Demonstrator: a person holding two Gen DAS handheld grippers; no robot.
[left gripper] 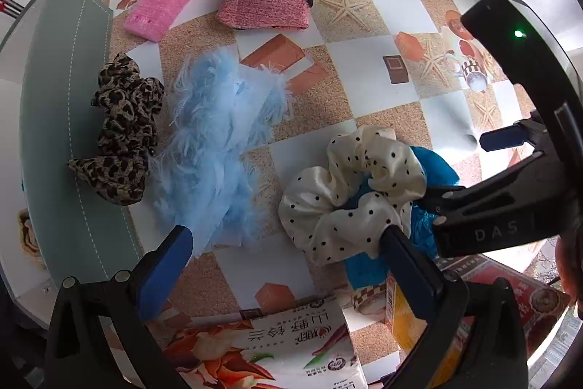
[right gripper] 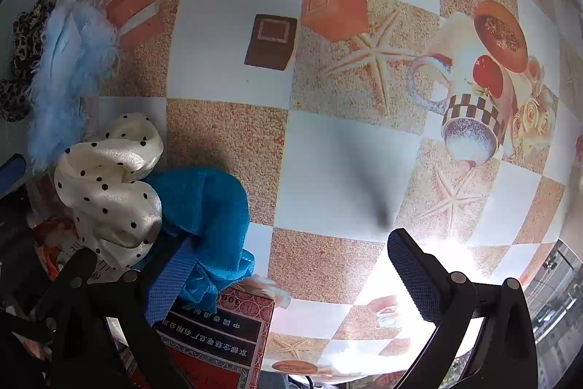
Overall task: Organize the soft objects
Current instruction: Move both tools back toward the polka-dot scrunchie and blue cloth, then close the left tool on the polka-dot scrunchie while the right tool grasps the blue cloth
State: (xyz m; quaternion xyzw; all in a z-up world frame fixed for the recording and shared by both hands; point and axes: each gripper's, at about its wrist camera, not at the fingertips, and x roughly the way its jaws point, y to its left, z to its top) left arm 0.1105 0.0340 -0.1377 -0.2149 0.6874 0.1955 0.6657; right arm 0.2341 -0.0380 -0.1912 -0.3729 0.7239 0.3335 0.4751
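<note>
- Polka-dot satin scrunchie (left gripper: 349,192) lying on checkered tablecloth (left gripper: 364,72), overlapping blue plush cloth (right gripper: 204,203).
- Left gripper (left gripper: 291,254) jaws apart, right pad touching scrunchie's edge.
- Right gripper (right gripper: 291,272) jaws wide apart, left pad against blue plush cloth.
- Light-blue fuzzy fabric (left gripper: 215,148), leopard scrunchie (left gripper: 124,126) on grey mat (left gripper: 62,97); pink sponge (left gripper: 164,4), pink knit headband (left gripper: 269,2) farther back.

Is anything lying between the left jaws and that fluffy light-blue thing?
Nothing visible does. The left gripper is open, with bare tablecloth between its jaws, and the fluffy light-blue cloth starts right at one fingertip. The polka-dot scrunchie sits beside the other, off to the side.
</note>
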